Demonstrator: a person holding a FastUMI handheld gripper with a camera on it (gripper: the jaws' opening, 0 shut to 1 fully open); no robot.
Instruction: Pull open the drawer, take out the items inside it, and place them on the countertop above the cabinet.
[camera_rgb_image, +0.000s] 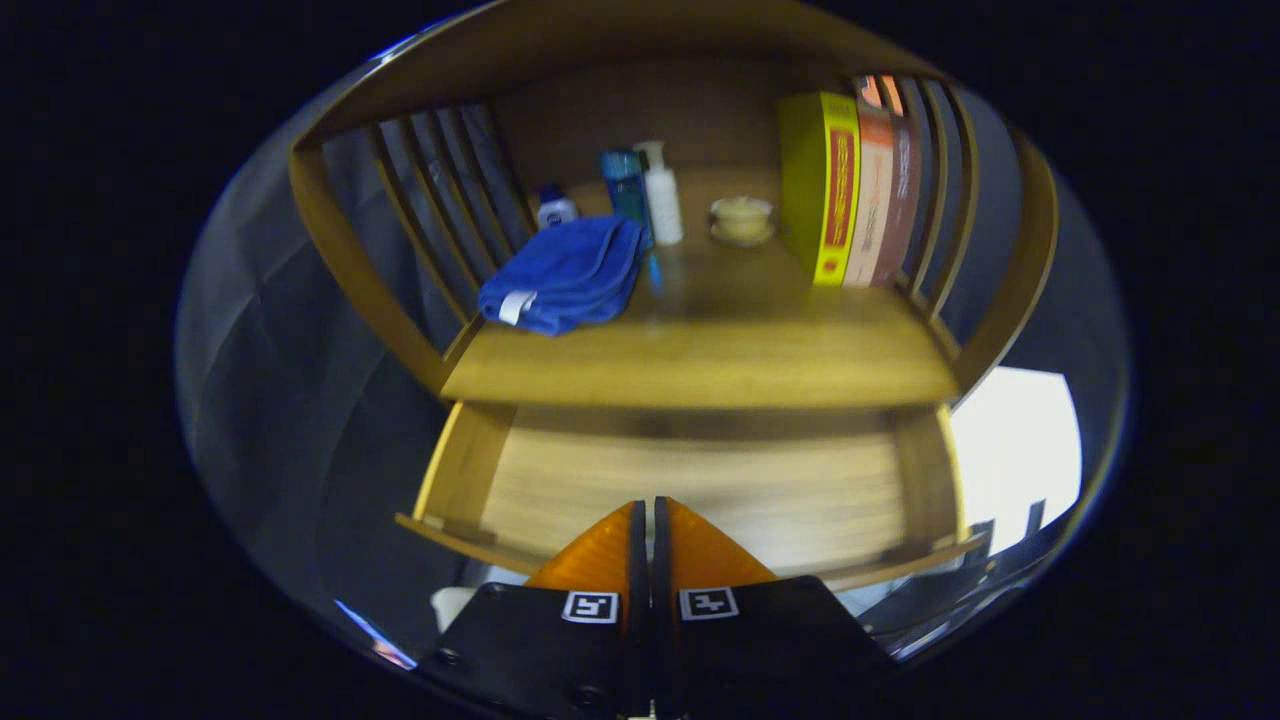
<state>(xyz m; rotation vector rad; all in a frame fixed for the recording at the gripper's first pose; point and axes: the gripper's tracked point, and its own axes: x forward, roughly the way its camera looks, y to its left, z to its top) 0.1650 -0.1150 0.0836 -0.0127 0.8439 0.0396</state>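
Observation:
The wooden drawer (930, 470) is pulled out under the countertop (700, 365); the bare wooden bottom I can see holds nothing. My gripper (651, 505) hovers over the drawer's front part with its fingers pressed together and nothing between them. On the countertop beyond lies a folded blue towel (565, 275) to the left. Behind it stand a small white bottle with a blue cap (556, 208), a blue bottle (624, 185) and a white pump bottle (662, 195).
A small cream lidded dish (742, 218) sits at the back of the countertop. Upright books (850, 190), yellow and orange, lean on the right slatted side. Slatted wooden rails (440, 190) enclose both sides, with a curved top above.

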